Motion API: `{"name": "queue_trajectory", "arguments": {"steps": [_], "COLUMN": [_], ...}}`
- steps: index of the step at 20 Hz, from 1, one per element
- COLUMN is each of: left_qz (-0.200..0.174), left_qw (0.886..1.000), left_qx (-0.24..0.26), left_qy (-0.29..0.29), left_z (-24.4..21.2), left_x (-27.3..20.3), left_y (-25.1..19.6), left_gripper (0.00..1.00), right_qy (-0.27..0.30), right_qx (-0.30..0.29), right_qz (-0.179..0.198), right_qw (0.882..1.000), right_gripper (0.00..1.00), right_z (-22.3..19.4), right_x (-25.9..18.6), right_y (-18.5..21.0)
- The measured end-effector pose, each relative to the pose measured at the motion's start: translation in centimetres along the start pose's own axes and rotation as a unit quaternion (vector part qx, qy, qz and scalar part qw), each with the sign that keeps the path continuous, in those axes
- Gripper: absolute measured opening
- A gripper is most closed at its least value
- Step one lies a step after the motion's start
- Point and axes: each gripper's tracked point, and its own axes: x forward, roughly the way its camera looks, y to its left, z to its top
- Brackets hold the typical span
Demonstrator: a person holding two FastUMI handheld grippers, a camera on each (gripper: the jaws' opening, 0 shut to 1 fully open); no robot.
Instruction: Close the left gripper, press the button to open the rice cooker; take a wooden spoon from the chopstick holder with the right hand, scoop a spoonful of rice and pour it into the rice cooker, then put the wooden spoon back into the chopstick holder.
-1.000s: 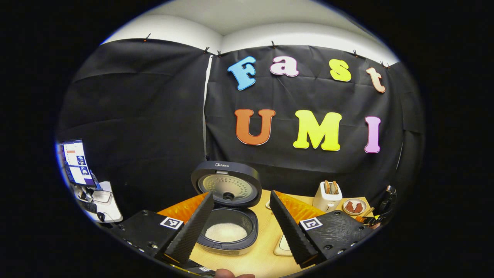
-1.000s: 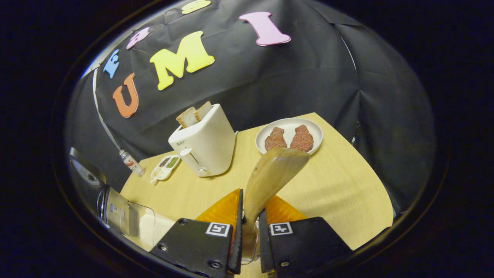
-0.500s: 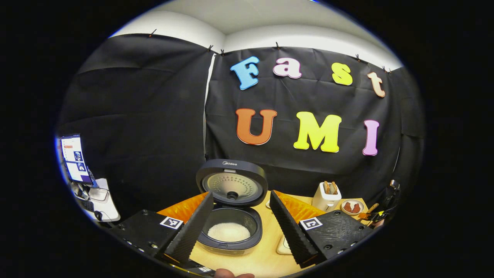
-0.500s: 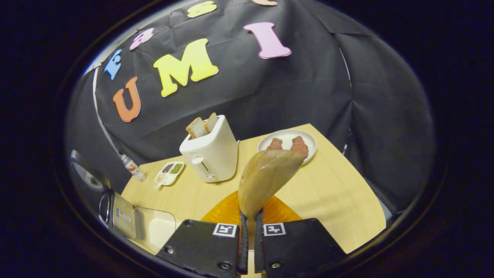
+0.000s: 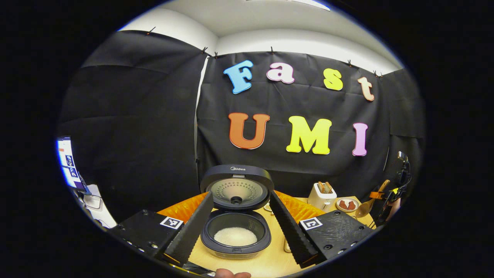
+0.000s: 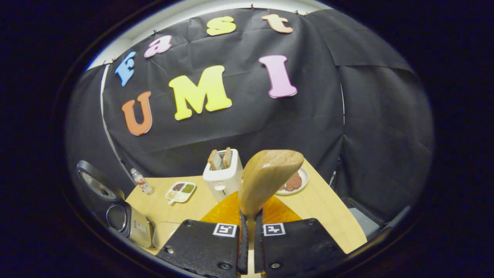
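Left gripper view: left gripper (image 5: 241,227) at 6 o'clock, jaws wide apart, nothing between fingers. Cooker (image 5: 236,235) framed between them on table (image 5: 266,260), lid (image 5: 236,189) up and standing open behind pot, white rice (image 5: 235,236) in bottom of pot. Toaster (image 5: 322,196) at 4 o'clock with bread in slots; plate (image 5: 346,204) with two brown pieces just right of it. Right gripper (image 5: 389,195) at 3 to 4 o'clock near frame edge, spoon (image 5: 368,206) in its grip, bowl end low over table's right side. Monitor (image 5: 66,162) at 9 o'clock. Fingertip (image 5: 231,274) at bottom edge.

Right gripper view: right gripper (image 6: 249,239) at 6 o'clock, jaws nearly together, clamped on spoon (image 6: 264,179) handle; spoon bowl upright at centre, back facing camera, contents not visible. Toaster (image 6: 223,175) at 11 o'clock of spoon, plate (image 6: 295,181) partly hidden behind bowl at 3 o'clock. Divided dish (image 6: 180,191) and small bottle (image 6: 141,181) left of toaster. Cooker (image 6: 115,210) at 8 o'clock, lid raised. Clear container (image 6: 164,237) just right of cooker. Chopstick holder: cannot tell where.
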Motion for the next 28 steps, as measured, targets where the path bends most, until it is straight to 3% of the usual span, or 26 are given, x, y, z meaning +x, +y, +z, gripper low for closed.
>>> {"name": "queue_trajectory", "arguments": {"steps": [4,7,10,16,26,28], "left_qz": [-0.033,-0.045,-0.048,-0.038,-0.005,-0.001], "left_qw": [0.999,0.999,0.999,0.999,1.0,0.999], "left_qx": [0.007,0.006,0.009,-0.003,0.002,0.003], "left_qy": [-0.005,-0.005,-0.005,0.008,0.031,0.034], "left_z": [-0.2,-0.3,-0.3,-0.7,-2.0,-2.2], "left_x": [0.0,-0.1,-0.5,-1.0,-0.3,-0.1], "left_y": [1.7,2.9,3.8,4.8,4.9,4.9], "left_gripper": [0.94,0.94,0.94,0.95,0.95,0.95], "right_qy": [-0.002,0.009,0.024,0.072,0.053,0.062], "right_qx": [0.001,0.001,-0.014,-0.024,-0.135,-0.134], "right_qz": [0.022,0.047,0.046,0.015,-0.033,-0.029], "right_qw": [1.0,0.999,0.999,0.997,0.989,0.989], "right_gripper": [0.11,0.11,0.11,0.11,0.11,0.11], "right_z": [0.5,-1.2,-4.0,-11.3,-15.4,-16.8], "right_x": [-2.4,-2.6,-1.6,2.7,8.5,9.2], "right_y": [6.4,11.3,14.1,14.7,13.1,13.6]}}
